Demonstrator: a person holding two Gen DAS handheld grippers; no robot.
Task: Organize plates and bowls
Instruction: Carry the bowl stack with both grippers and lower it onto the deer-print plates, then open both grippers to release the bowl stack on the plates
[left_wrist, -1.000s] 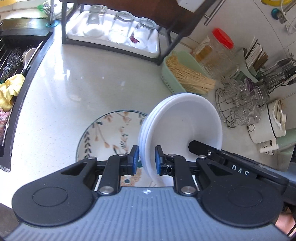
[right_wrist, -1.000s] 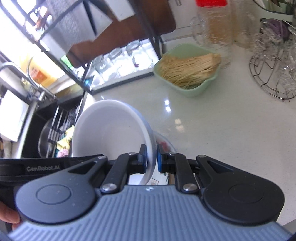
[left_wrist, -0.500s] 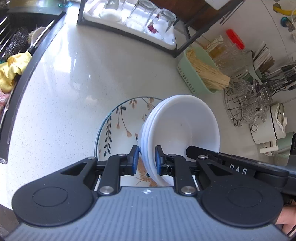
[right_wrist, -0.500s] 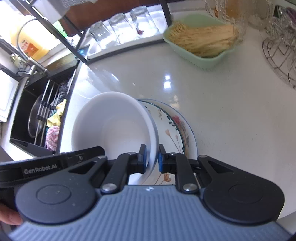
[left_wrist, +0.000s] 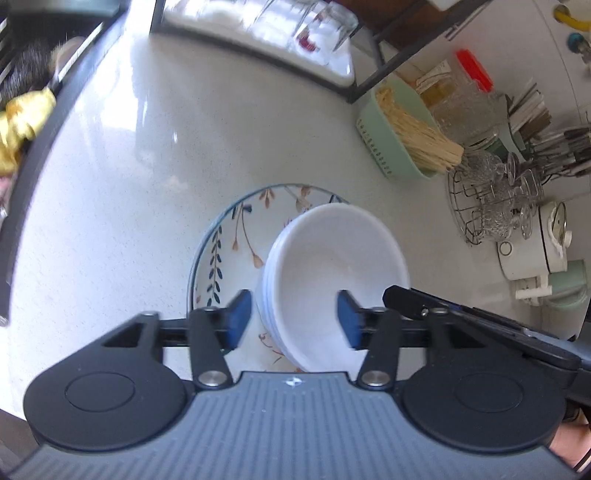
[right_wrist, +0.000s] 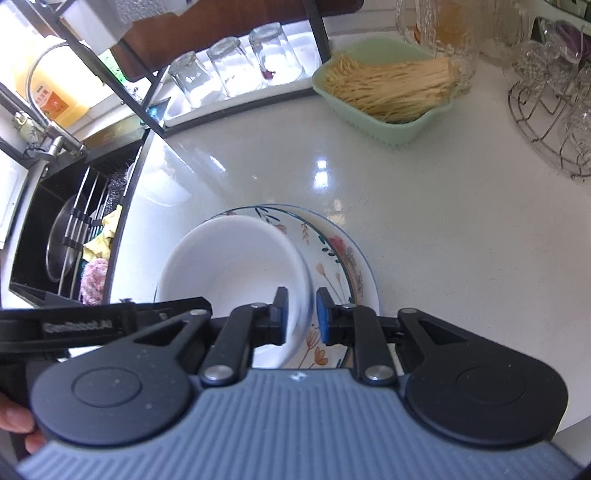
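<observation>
resting on the round floral-patterned plate (left_wrist: 236, 236), the stack of white ceramic bowls (left_wrist: 332, 266) sits off-centre. left gripper (left_wrist: 293, 319) and right gripper (right_wrist: 301, 314) straddle opposite bowl rims, jaws opening, pads clear. bare white speckled countertop (left_wrist: 147, 177) surrounds the plate up to the mint-green plastic basket (right_wrist: 406, 127).

White bowls (left_wrist: 332, 266); floral blue-rimmed plate (left_wrist: 236, 236); green basket (right_wrist: 402, 127).

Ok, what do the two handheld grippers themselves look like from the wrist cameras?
Both match: the left gripper and right gripper have black linkage arms with silver pivot bolts, blue pads on the fingertips, round black side housings and a ribbed grey-blue body. White lettering marks the black side bar.
</observation>
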